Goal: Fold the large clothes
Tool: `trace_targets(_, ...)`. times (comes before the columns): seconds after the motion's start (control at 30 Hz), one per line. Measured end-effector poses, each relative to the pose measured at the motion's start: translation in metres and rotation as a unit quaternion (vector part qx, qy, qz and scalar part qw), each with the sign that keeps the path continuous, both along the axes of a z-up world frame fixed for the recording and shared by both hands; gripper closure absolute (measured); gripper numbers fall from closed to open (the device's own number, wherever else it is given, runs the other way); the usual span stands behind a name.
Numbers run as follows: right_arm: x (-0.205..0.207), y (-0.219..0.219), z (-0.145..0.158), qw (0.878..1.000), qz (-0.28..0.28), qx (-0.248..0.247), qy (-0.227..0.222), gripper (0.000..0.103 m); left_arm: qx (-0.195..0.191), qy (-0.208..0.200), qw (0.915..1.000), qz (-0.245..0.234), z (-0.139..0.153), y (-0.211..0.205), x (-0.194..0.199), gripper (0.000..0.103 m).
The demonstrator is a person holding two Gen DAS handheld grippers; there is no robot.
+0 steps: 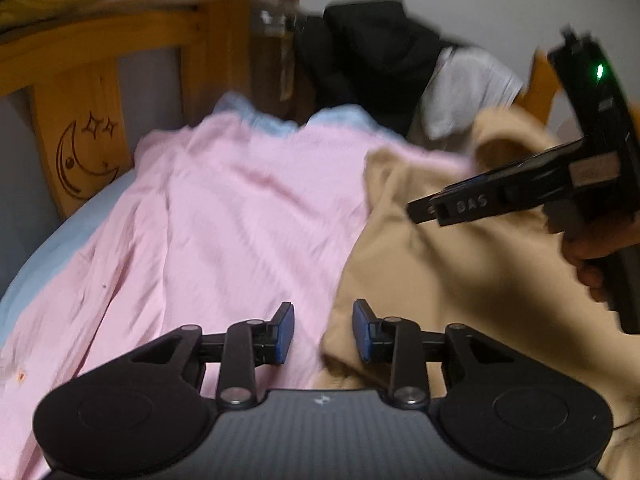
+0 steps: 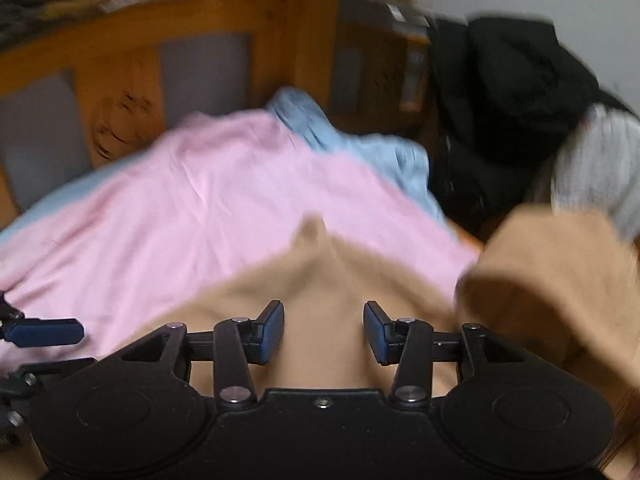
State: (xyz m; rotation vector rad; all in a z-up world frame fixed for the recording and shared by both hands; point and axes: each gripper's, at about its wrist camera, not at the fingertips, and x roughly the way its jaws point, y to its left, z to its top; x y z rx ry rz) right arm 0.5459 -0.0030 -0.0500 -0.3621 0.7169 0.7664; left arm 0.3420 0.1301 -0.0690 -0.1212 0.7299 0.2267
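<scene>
A tan garment (image 1: 420, 248) lies crumpled on the right side of a bed, over a pink sheet (image 1: 224, 208). My left gripper (image 1: 323, 334) is open and empty, hovering above the tan garment's left edge. My right gripper (image 2: 323, 332) is open and empty, just above the tan garment (image 2: 320, 280). It also shows from the side in the left wrist view (image 1: 424, 210), above the garment's upper part. The left gripper's fingertip (image 2: 44, 332) shows at the left edge of the right wrist view.
A wooden headboard (image 1: 80, 92) with a moon carving stands behind the bed. A pile of black clothes (image 1: 368, 56) and a white garment (image 1: 468, 84) sits at the far right. A light blue cloth (image 2: 352, 140) lies bunched at the pink sheet's far edge.
</scene>
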Motion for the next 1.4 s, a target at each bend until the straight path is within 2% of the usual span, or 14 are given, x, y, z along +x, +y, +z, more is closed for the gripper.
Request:
trace_targets(0.1,0.007,0.001,-0.018,0.999,-0.034,0.013,0.023,0.056,-0.005,0.008,1.0000,0.003,0.002,0.001,0.000,0.063)
trace_targets(0.2,0.000,-0.021,0.000,0.998,-0.033,0.049,0.035,0.053,-0.019,-0.004,0.9997,0.014,0.010,0.007,-0.011,0.054)
trace_targets(0.27,-0.010,-0.042,0.022,0.999,-0.008,0.051,0.006,0.033,-0.018,-0.009,0.9997,0.010,0.014,0.006,-0.017,0.054)
trace_targets(0.4,-0.005,-0.077,0.068,0.998,0.020,0.019,-0.059,0.017,-0.015,-0.025,0.9995,-0.015,0.022,-0.009,-0.020,0.047)
trace_targets(0.47,0.011,-0.090,0.087,0.996,-0.001,0.001,-0.085,0.009,-0.022,-0.038,0.9984,-0.037,0.028,-0.022,-0.021,0.032)
trace_targets(0.57,0.038,-0.105,0.102,0.993,-0.064,-0.008,-0.104,0.002,-0.031,-0.059,0.9949,-0.076,0.032,-0.041,-0.019,0.022)
trace_targets(0.67,0.072,-0.112,0.104,0.990,-0.118,-0.011,-0.081,0.002,-0.038,-0.054,0.9929,-0.099,0.028,-0.061,-0.017,0.021)
trace_targets(0.77,0.107,-0.111,0.099,0.986,-0.167,0.020,-0.006,0.007,-0.055,-0.044,0.9909,-0.114,0.024,-0.074,-0.018,0.021)
trace_targets(0.9,0.138,-0.108,0.086,0.952,-0.271,0.110,0.089,0.007,-0.058,-0.030,0.9899,-0.126,0.019,-0.078,-0.023,0.021)
trace_targets(1.13,0.173,-0.081,0.071,0.899,-0.394,0.119,0.153,0.007,-0.066,-0.015,0.9911,-0.115,0.013,-0.071,-0.028,0.021)
trace_targets(1.23,0.183,-0.078,0.060,0.877,-0.421,0.131,0.190,0.020,-0.075,-0.018,0.9907,-0.112,0.016,-0.069,-0.027,0.021)
trace_targets(1.3,0.184,-0.079,0.056,0.875,-0.425,0.128,0.194,0.048,-0.073,-0.026,0.9912,-0.107,0.020,-0.068,-0.028,0.021)
trace_targets(1.37,0.180,-0.084,0.055,0.880,-0.417,0.122,0.190,0.086,-0.081,-0.037,0.9907,-0.103,0.024,-0.062,-0.031,0.021)
trace_targets(1.4,0.177,-0.089,0.056,0.882,-0.415,0.125,0.185,0.091,-0.086,-0.042,0.9903,-0.101,0.025,-0.059,-0.031,0.021)
